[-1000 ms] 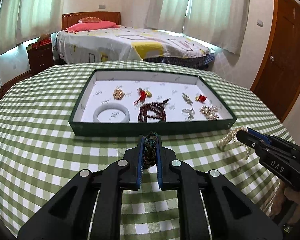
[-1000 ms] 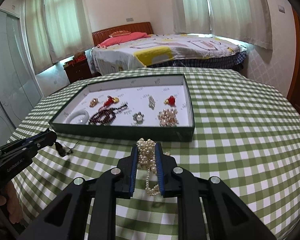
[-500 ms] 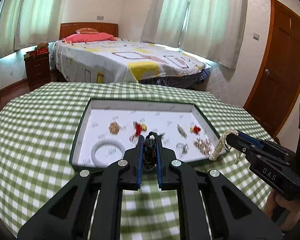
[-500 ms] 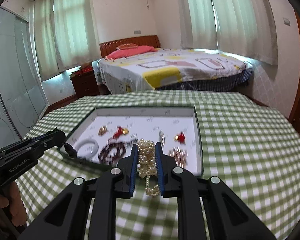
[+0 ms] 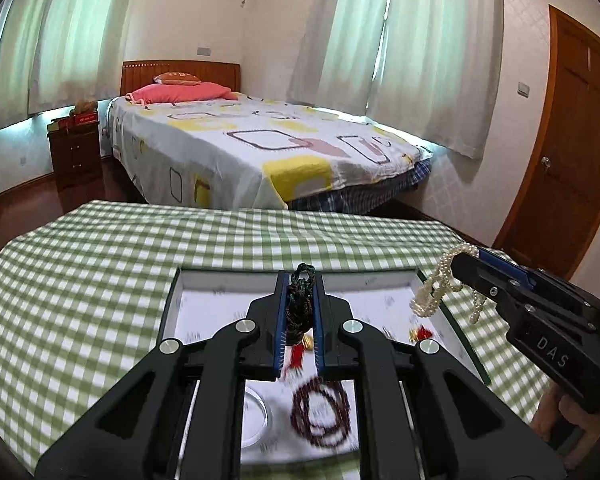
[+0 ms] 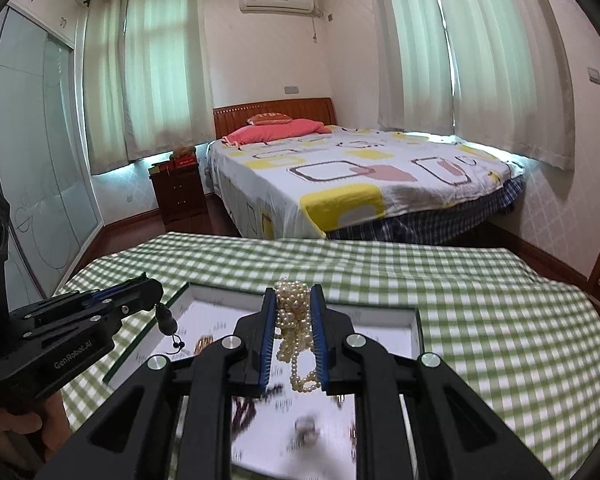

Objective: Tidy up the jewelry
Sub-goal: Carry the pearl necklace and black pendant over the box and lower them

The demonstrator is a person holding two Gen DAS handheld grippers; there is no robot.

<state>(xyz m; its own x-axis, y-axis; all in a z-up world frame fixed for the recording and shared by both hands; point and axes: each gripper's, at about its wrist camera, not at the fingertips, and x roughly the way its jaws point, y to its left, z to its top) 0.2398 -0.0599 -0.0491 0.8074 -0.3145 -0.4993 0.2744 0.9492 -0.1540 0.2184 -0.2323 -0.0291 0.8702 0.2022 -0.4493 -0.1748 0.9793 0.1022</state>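
My left gripper (image 5: 299, 280) is shut on a dark braided cord bracelet (image 5: 298, 308) and holds it above the white-lined jewelry tray (image 5: 220, 292). My right gripper (image 6: 293, 292) is shut on a pearl necklace (image 6: 294, 332), whose loops hang down over the tray (image 6: 380, 320). The pearls also show in the left wrist view (image 5: 440, 284), held over the tray's right rim. In the tray lie a dark red bead bracelet (image 5: 320, 408), a white bangle (image 5: 256, 416) and small red and gold pieces (image 5: 420, 333).
The tray sits on a green checked tablecloth (image 5: 80, 288) on a round table. Beyond the table's far edge stands a bed (image 5: 260, 148), with a nightstand (image 5: 76, 148) on the left and a wooden door (image 5: 572, 148) on the right.
Both grippers have lifted off the tablecloth with their jewelry and moved forward. They now hover over the tray, which has slid down to the bottom of both views.
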